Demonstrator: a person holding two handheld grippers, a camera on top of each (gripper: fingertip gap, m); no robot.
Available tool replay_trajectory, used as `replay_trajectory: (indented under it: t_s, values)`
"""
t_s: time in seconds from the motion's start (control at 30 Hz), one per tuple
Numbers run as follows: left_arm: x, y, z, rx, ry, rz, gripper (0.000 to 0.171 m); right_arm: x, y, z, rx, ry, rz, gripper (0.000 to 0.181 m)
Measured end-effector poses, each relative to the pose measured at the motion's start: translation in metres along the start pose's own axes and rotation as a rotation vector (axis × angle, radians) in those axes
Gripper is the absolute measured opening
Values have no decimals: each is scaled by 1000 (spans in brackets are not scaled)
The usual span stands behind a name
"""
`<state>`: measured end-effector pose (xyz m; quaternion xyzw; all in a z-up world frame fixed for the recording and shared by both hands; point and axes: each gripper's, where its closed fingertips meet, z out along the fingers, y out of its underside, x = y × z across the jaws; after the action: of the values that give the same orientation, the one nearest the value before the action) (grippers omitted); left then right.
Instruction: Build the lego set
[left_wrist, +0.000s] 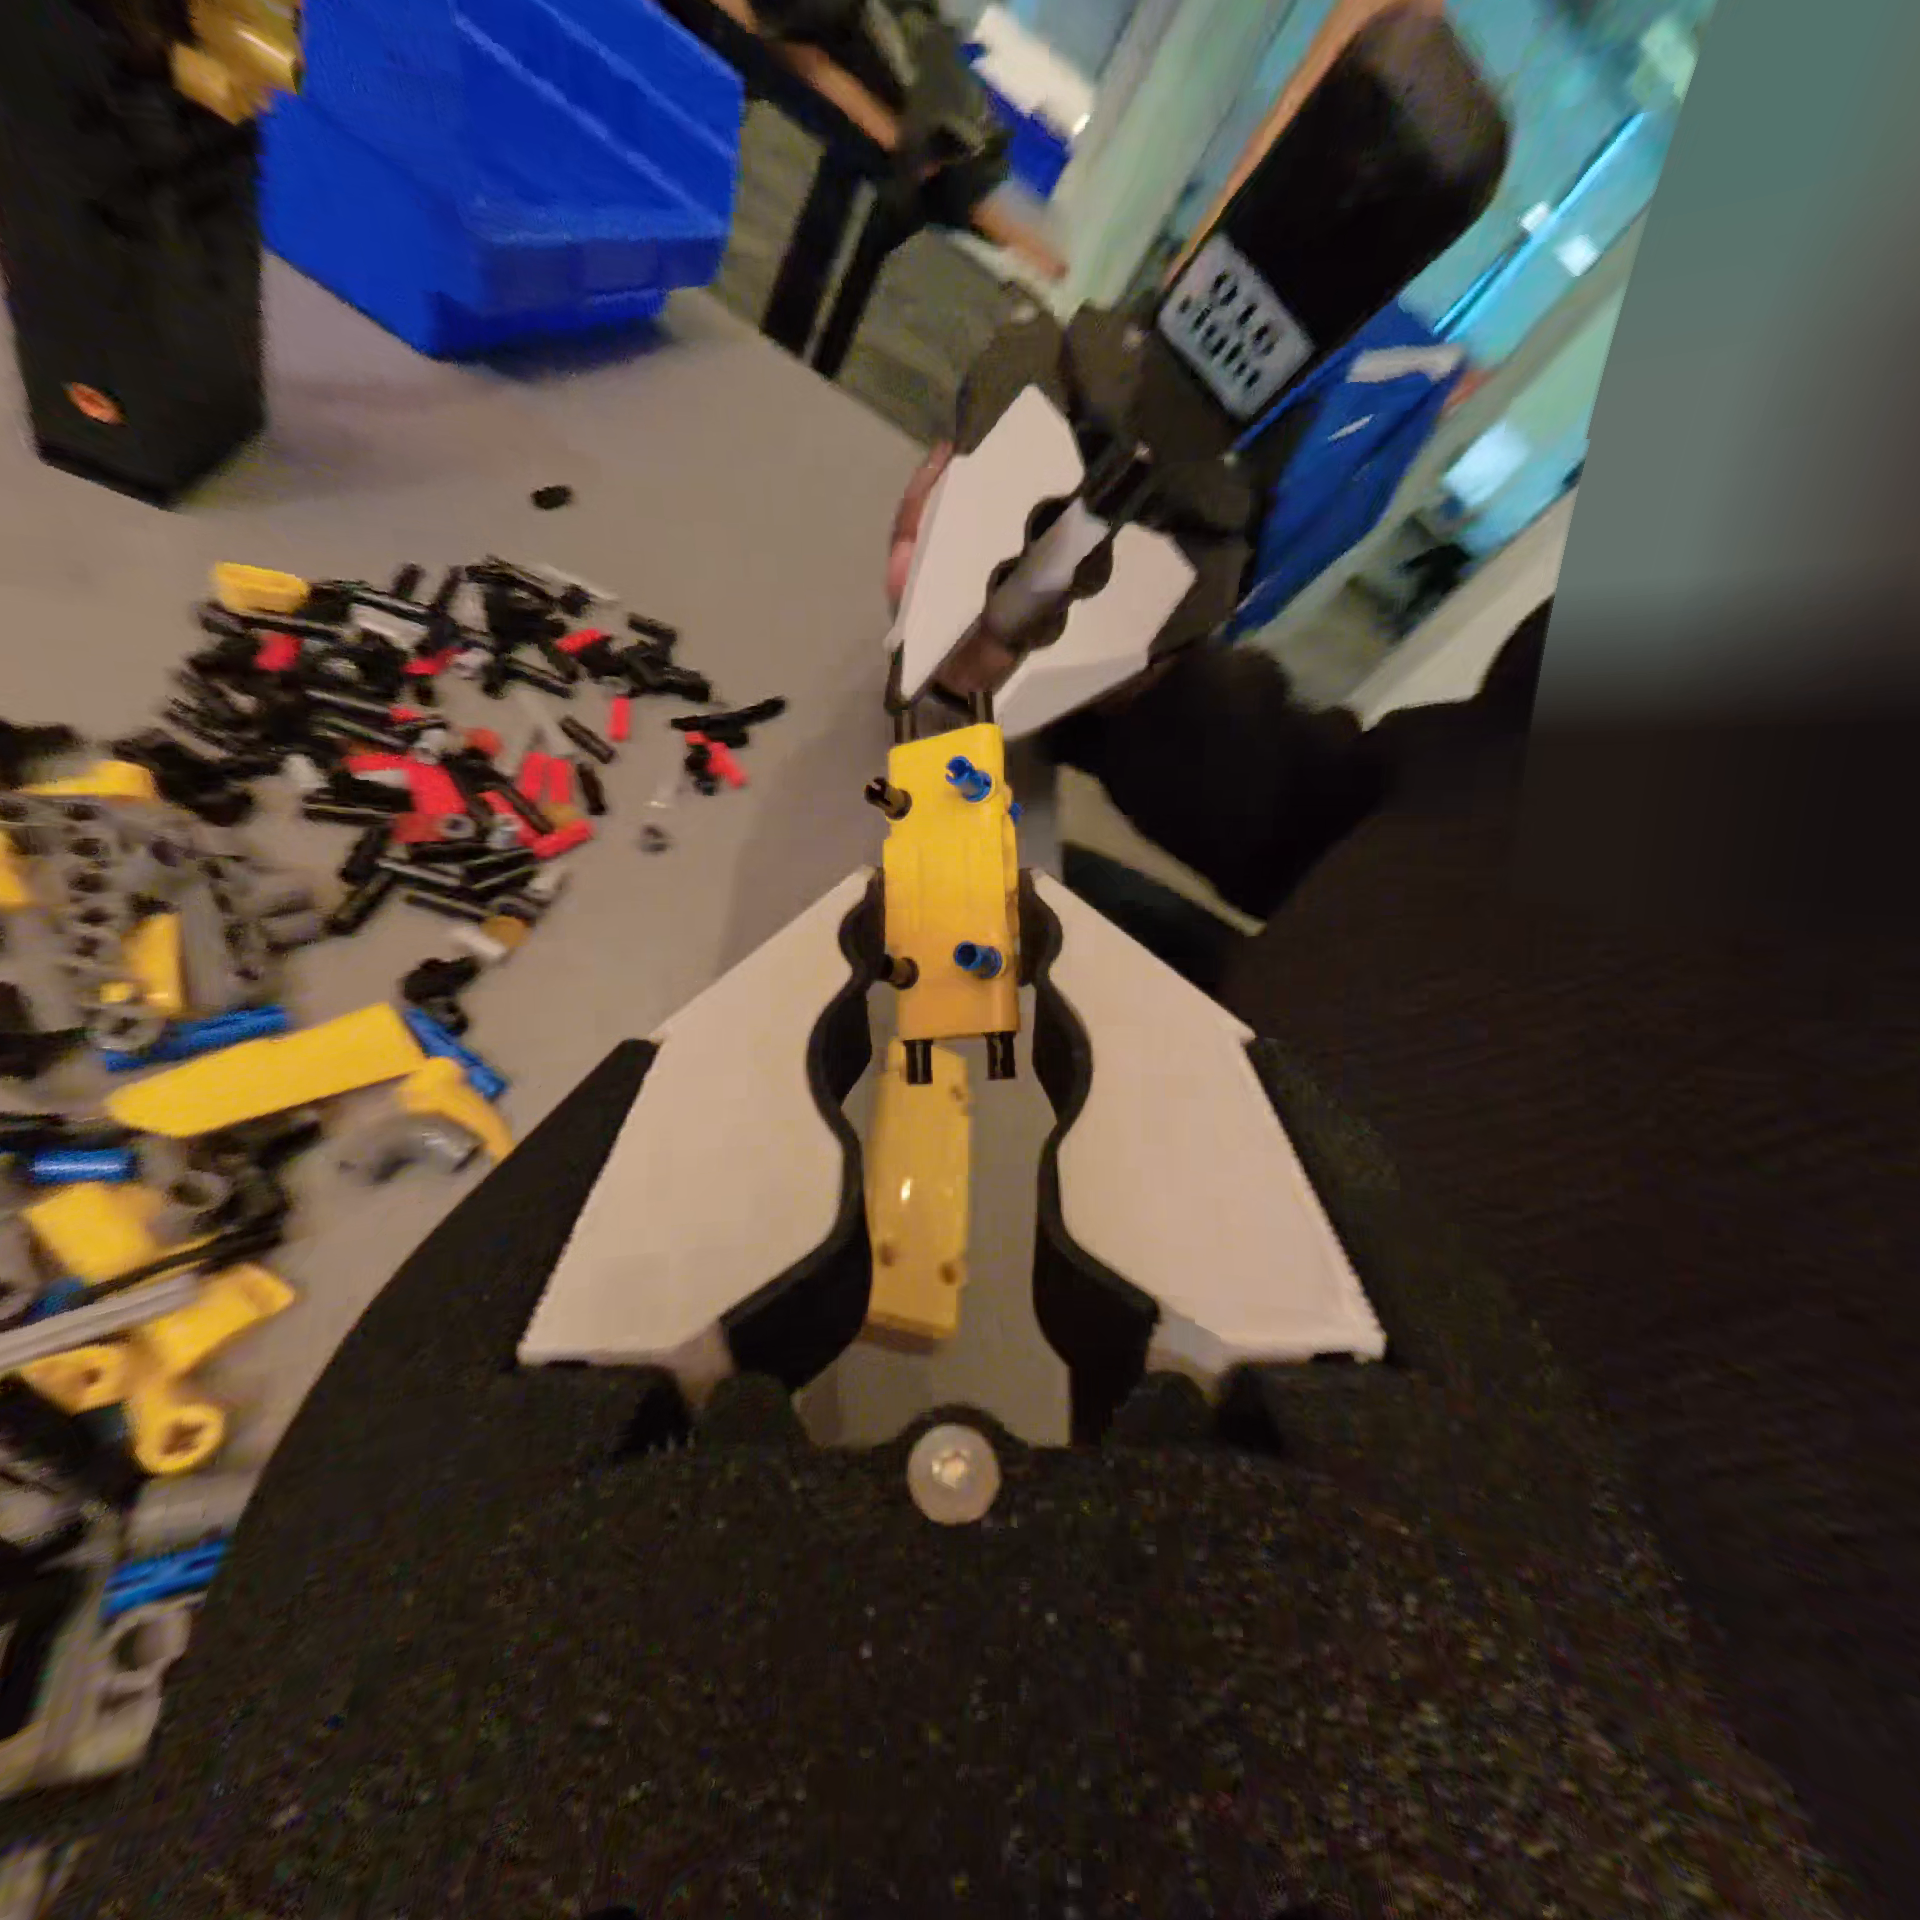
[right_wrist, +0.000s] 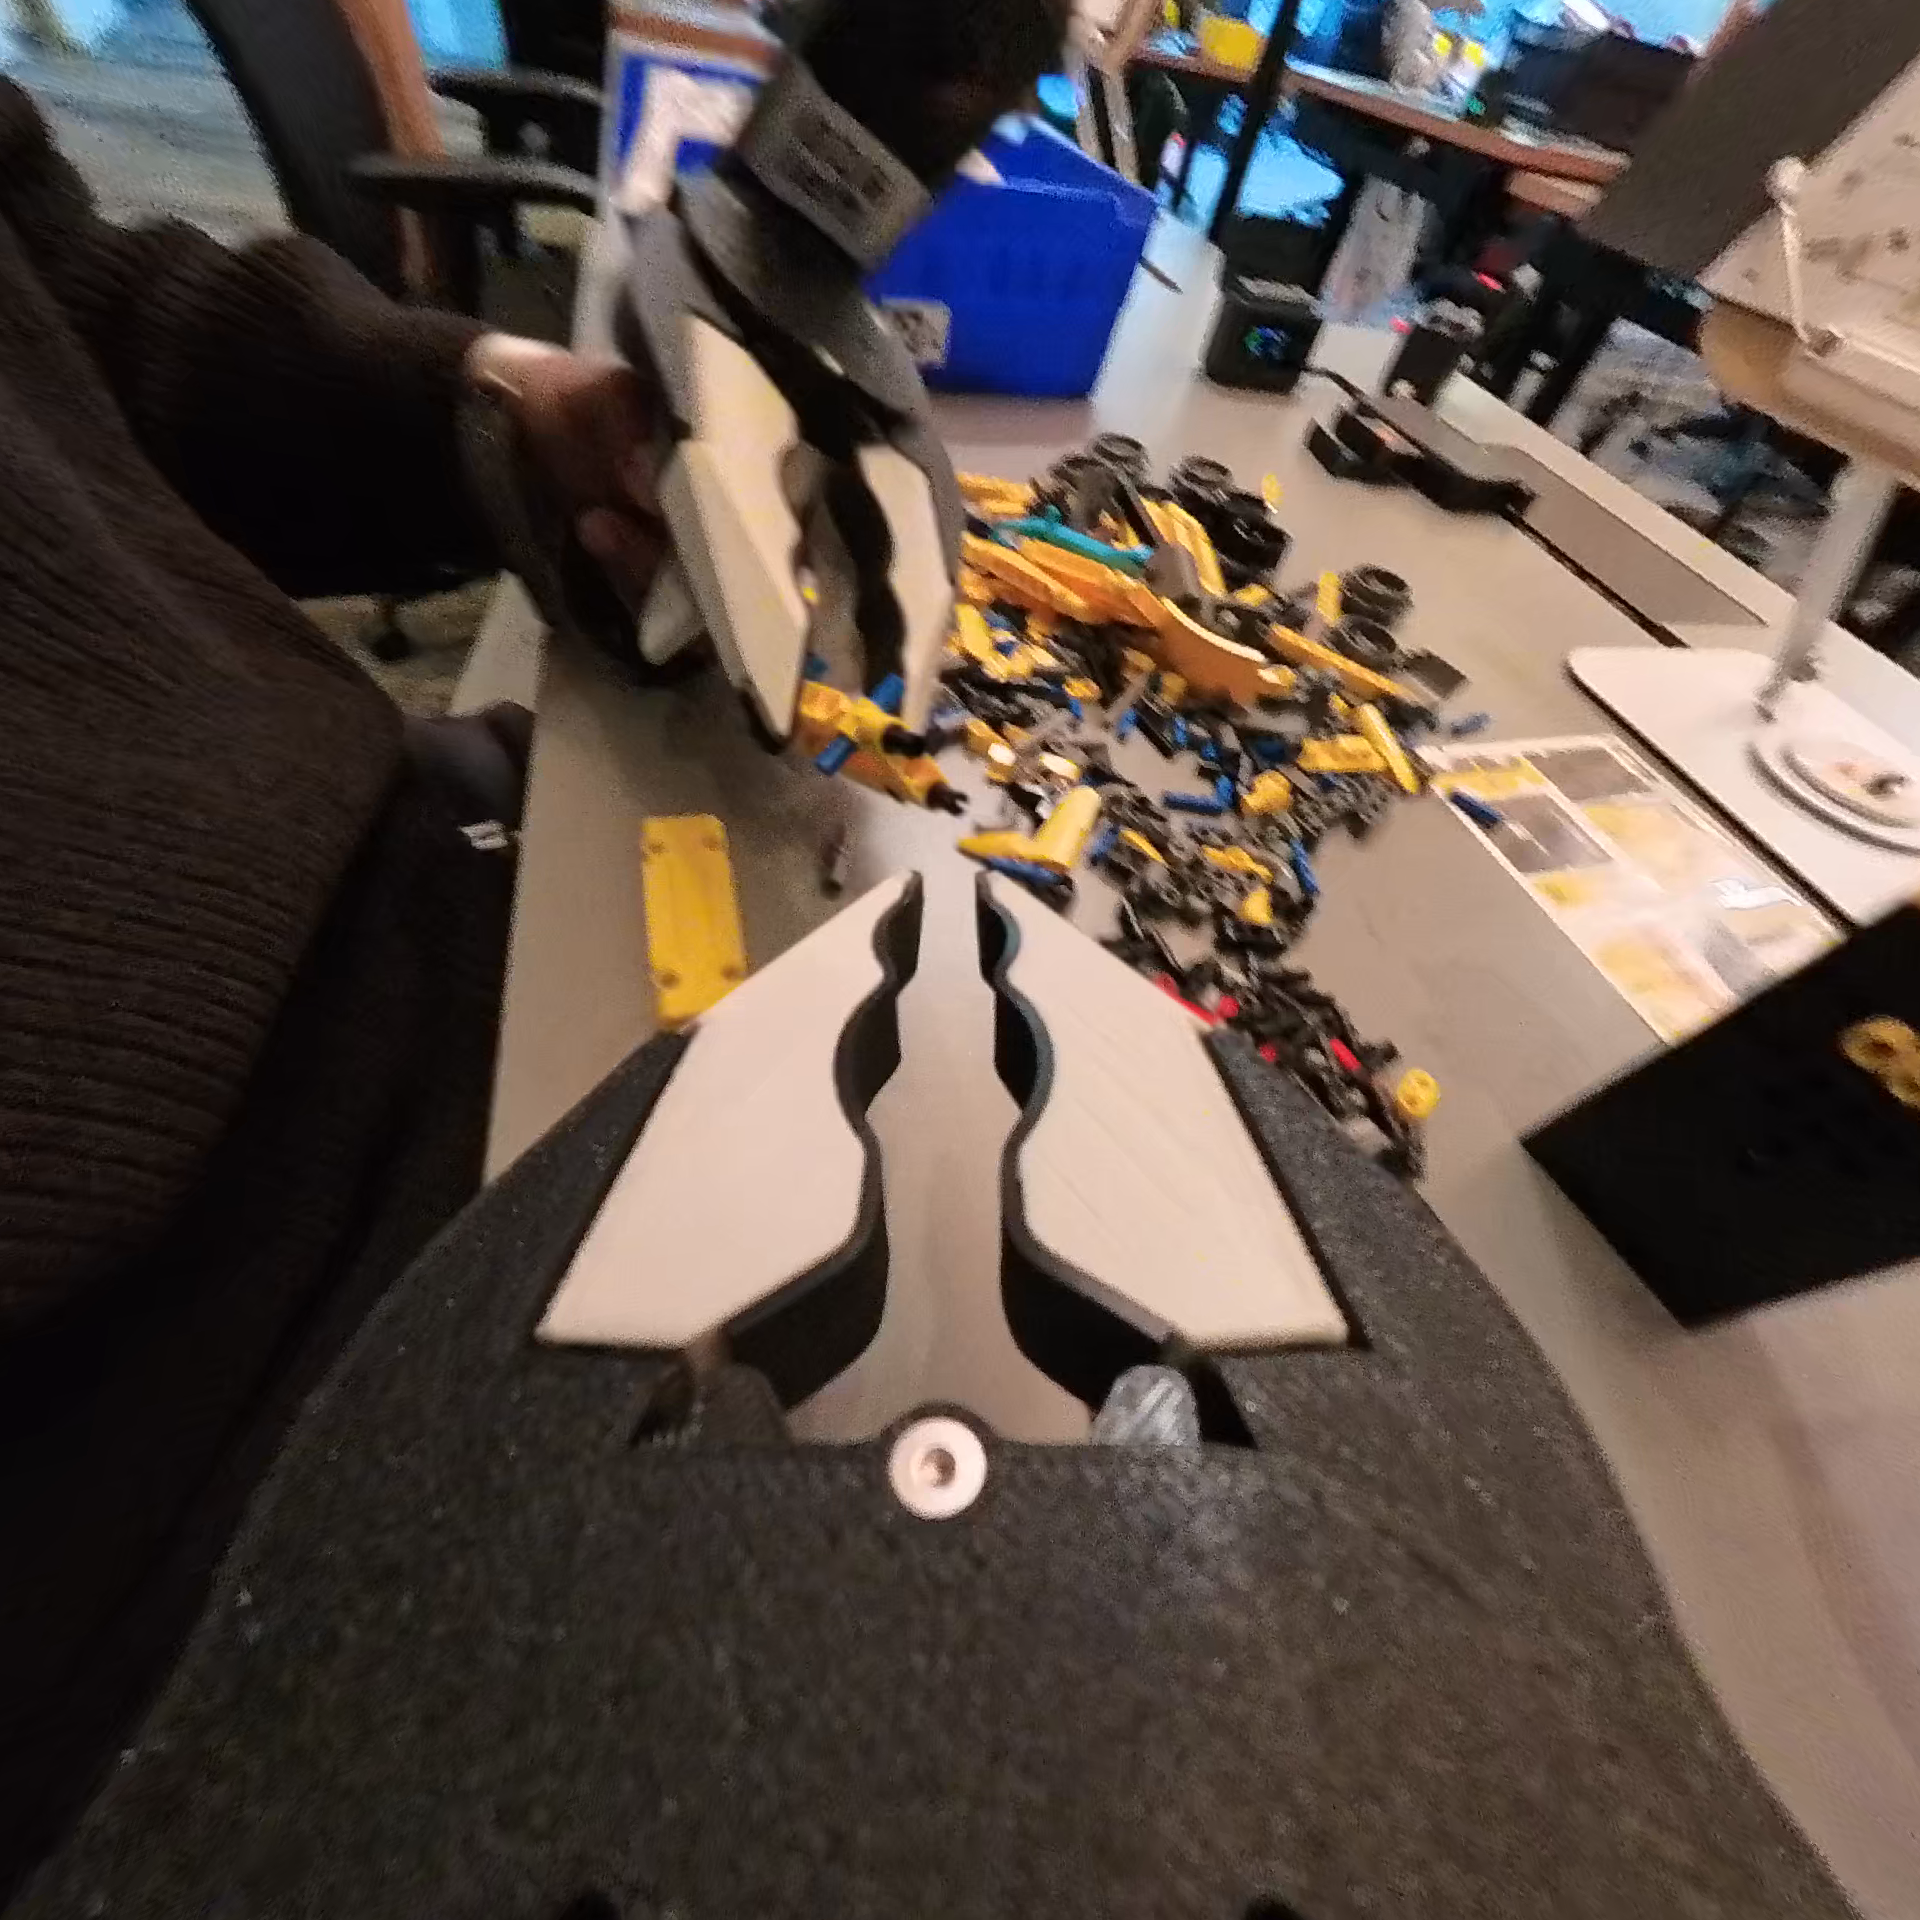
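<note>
Left gripper clamped on one yellow plastic brick panel with two blue and several black pins, above grey table. Right gripper fingers slightly apart, empty, one flat yellow plate just left of it.

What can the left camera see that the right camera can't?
Only the left wrist view shows the left gripper up close, shut on a yellow block with blue pins, and the right gripper near that block's far end.

Only the right wrist view shows the open, empty right gripper close up, a picture booklet and a white stand base.

Both show the grey table, the pile of loose building pieces, a flat yellow plate and a blue bin.
</note>
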<state>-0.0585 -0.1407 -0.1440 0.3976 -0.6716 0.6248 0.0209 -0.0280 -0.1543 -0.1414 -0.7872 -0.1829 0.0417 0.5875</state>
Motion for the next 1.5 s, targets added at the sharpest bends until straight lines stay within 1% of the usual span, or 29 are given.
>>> replay_trajectory:
  t_s: [0.1,0.23,0.33,0.4,0.47,0.5,0.67,0.8,0.83,0.87,0.9,1.07,1.17,1.23,1.5]
  values:
    - [7,2,0,6,77,-72,25,-11,-15,1,83,-91,7,13]
    - [19,14,3,-59,163,-127,25,-33,-28,-4,175,-251,-34,15]
    - [28,24,6,-114,218,-145,25,-43,-25,-3,162,-333,-57,14]
    - [35,24,7,-112,261,-152,25,-45,-22,-2,137,-358,-69,14]
    - [37,22,8,-109,276,-166,25,-48,-17,0,101,-370,-95,14]
    - [37,23,8,-113,280,-168,25,-50,-17,0,96,-374,-105,9]
    - [38,21,8,-110,318,-203,25,-49,-19,-1,125,-368,-89,8]
    - [37,23,11,-131,311,-194,25,-47,-25,-5,172,-366,-54,14]
    - [37,23,12,-131,308,-193,25,-48,-25,-6,170,-372,-54,13]
    - [36,23,12,-131,307,-195,25,-49,-25,-6,169,-376,-61,7]
    - [37,23,11,-128,315,-199,25,-49,-25,-7,169,-377,-66,6]
    - [38,23,11,-131,329,-198,25,-50,-25,-7,160,-402,-48,7]
    - [38,21,11,-120,332,-210,25,-49,-20,-6,137,-400,-43,12]
    - [38,20,11,-114,335,-218,25,-49,-22,-6,147,-402,-41,7]
    - [36,21,11,-121,328,-229,25,-47,-21,-8,159,-423,-2,6]
